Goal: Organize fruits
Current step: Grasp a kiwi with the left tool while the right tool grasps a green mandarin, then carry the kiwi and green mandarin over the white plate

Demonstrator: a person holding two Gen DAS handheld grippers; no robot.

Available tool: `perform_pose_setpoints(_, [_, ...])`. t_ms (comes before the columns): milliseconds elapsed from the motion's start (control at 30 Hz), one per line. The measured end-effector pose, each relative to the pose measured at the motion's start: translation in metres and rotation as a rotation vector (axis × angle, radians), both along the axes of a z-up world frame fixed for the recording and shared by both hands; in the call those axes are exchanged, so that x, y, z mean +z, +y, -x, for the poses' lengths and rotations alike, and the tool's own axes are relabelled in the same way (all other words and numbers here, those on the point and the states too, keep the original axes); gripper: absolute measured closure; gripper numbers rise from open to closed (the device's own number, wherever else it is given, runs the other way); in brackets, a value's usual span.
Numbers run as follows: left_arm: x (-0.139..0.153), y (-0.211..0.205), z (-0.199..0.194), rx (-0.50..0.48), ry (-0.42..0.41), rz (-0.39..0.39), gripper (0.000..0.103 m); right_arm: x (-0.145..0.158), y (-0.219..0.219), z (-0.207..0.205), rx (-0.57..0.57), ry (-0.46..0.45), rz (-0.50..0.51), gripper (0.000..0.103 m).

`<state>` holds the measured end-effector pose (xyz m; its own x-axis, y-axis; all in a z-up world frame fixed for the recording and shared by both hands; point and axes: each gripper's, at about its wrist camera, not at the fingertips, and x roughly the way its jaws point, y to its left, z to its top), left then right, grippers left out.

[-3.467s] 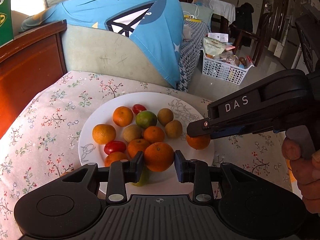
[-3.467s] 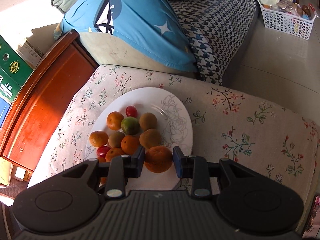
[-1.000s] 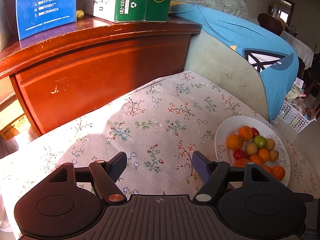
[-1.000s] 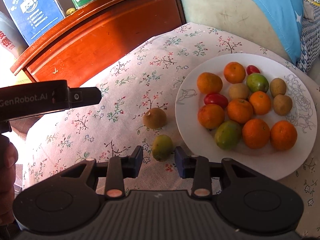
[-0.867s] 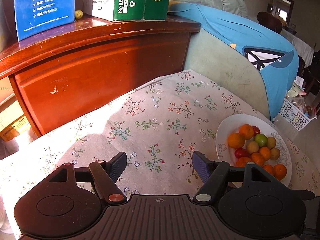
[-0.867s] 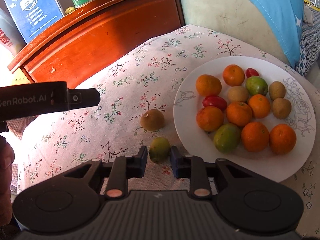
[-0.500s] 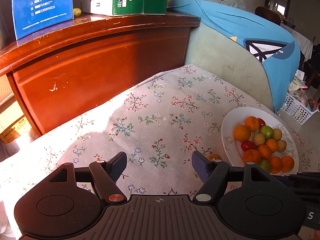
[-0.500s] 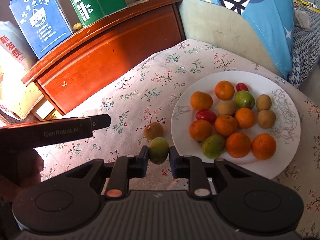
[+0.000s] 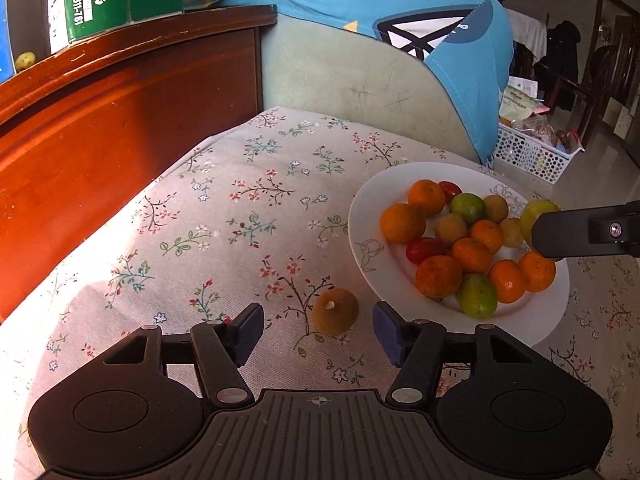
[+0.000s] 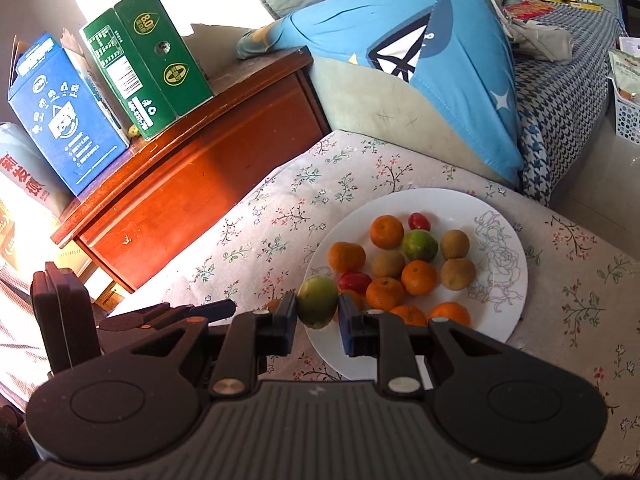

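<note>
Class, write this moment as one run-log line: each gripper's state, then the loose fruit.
right gripper: shut on green citrus | left gripper: closing, pads not touching | brown fruit: on floral cloth, between left jaws, beside plate

Floral cloth point(image 9: 248, 216) covers the worktop; sunlight falls on its left side. Along its left edge, a red-brown wooden cabinet point(image 9: 120, 104) carries a green carton point(image 10: 148, 68) and a blue carton point(image 10: 64, 120). Behind the far edge, a pale green sofa point(image 9: 348, 76) under a blue cover point(image 10: 400, 28). White basket point(image 9: 532, 156) on the tiled floor point(image 9: 600, 176); dark chairs farther off.
</note>
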<state>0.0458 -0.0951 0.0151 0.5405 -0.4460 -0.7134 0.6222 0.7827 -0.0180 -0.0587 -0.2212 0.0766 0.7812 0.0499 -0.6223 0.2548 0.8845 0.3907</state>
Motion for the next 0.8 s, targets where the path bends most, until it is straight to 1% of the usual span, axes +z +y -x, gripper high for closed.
perform_pose_setpoints(100, [-0.009, -0.004, -0.004, -0.017, 0.013, -0.01, 0.056, 0.002, -0.004, 0.001, -0.011, -0.005, -0.007, 0.081])
perform_pose_setpoints(133, [-0.011, -0.005, -0.005, -0.022, 0.023, -0.008, 0.064, 0.003, -0.006, 0.002, -0.015, -0.008, -0.008, 0.081])
perform_pose_setpoints(167, [-0.012, -0.004, -0.005, -0.028, 0.011, 0.001, 0.067, 0.003, -0.007, 0.003, -0.019, -0.009, -0.011, 0.081])
perform_pose_setpoints(267, [-0.012, -0.007, -0.007, -0.051, 0.023, 0.024, 0.077, 0.004, -0.012, 0.004, -0.03, -0.005, -0.019, 0.081])
perform_pose_setpoints(433, [-0.011, -0.009, -0.002, -0.053, 0.011, 0.019, 0.078, 0.002, -0.019, 0.006, -0.06, 0.006, -0.026, 0.081])
perform_pose_setpoints(533, [-0.001, -0.005, -0.003, -0.029, 0.0, 0.031, 0.078, 0.006, -0.027, 0.009, -0.081, -0.011, -0.029, 0.081])
perform_pose_setpoints(667, [0.019, 0.0, -0.008, -0.002, 0.005, 0.111, 0.078, 0.015, -0.041, 0.012, -0.109, -0.045, -0.032, 0.081])
perform_pose_setpoints(800, [0.038, -0.014, -0.006, -0.041, -0.03, 0.153, 0.078, 0.026, -0.057, 0.011, -0.127, -0.084, -0.014, 0.081])
